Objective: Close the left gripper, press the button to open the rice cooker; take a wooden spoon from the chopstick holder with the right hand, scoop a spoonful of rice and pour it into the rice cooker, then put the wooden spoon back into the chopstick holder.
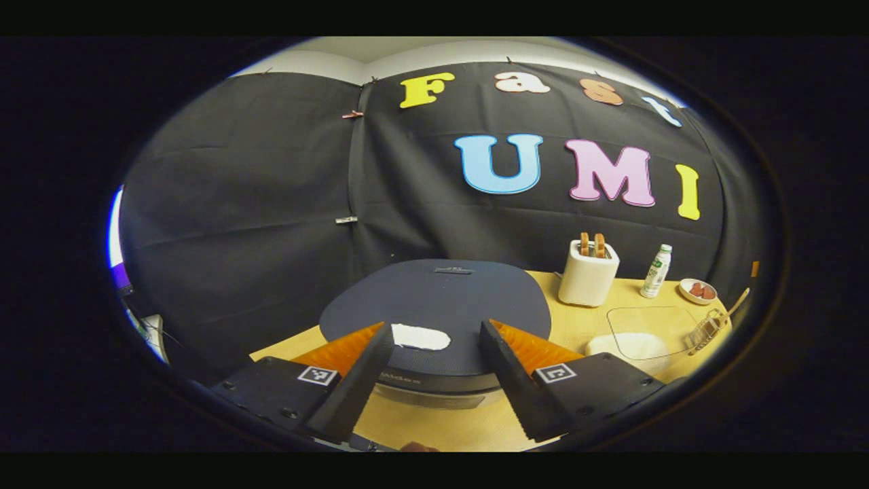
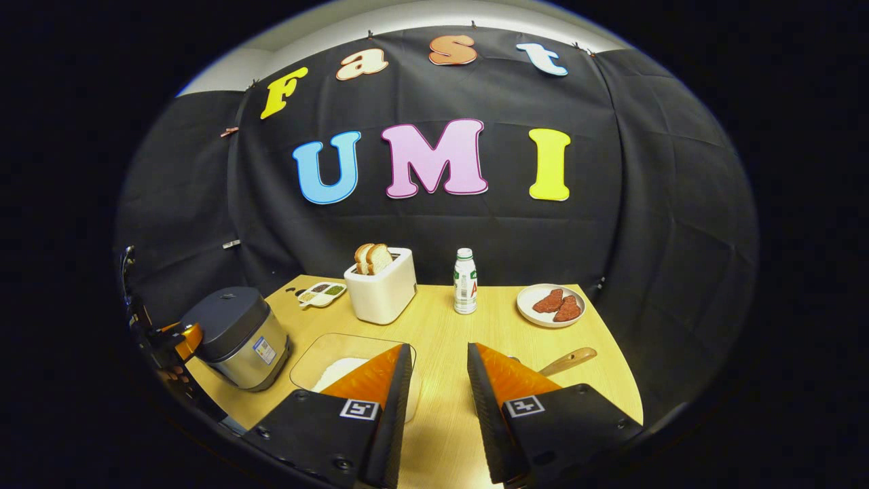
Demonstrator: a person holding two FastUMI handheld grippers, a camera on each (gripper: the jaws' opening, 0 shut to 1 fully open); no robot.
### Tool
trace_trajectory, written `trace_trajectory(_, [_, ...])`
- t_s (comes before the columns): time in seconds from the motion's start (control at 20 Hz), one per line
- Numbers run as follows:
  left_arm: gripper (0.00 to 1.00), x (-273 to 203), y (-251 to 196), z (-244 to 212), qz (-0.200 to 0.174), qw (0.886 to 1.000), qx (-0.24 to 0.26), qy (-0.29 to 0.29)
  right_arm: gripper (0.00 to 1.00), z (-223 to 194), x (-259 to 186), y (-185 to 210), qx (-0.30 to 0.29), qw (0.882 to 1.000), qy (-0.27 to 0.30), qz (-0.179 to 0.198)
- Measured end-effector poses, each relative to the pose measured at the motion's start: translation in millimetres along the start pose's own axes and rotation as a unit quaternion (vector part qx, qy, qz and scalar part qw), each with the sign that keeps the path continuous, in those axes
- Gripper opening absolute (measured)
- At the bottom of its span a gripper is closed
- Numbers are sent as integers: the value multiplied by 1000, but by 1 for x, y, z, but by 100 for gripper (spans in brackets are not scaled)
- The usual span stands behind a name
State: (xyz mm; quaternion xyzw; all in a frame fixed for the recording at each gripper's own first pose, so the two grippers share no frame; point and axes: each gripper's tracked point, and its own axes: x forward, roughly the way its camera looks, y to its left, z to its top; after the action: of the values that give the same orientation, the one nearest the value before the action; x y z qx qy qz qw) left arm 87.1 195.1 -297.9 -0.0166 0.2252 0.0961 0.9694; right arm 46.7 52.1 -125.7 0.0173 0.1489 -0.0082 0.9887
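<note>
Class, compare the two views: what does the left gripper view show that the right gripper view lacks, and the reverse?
Left gripper view: the white button atop the rice cooker, and the chopstick holder. Right gripper view: the seasoning tray and the left claw beside that cooker. Shared: the cooker, toaster, bottle, plate.
</note>
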Motion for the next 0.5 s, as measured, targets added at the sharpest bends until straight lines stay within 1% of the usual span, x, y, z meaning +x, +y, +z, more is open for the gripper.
trace_trajectory(0.2, [90, 0, -5, 9, 6, 1000, 29, -7, 53, 5, -2, -8, 3, 1000, -5, -6])
trace_trajectory(0.25, [90, -1, -11, 15, -1, 999, 33, -12, 53, 6, -3, -10, 4, 1000, -7, -7])
trace_trajectory(0.3, [86, -4, -19, 21, -8, 999, 34, -15, 52, 8, -4, -11, 5, 1000, -9, -8])
trace_trajectory(0.5, [86, -27, -52, 62, -28, 997, 38, -60, 53, 12, -10, -22, 8, 1000, -18, -16])
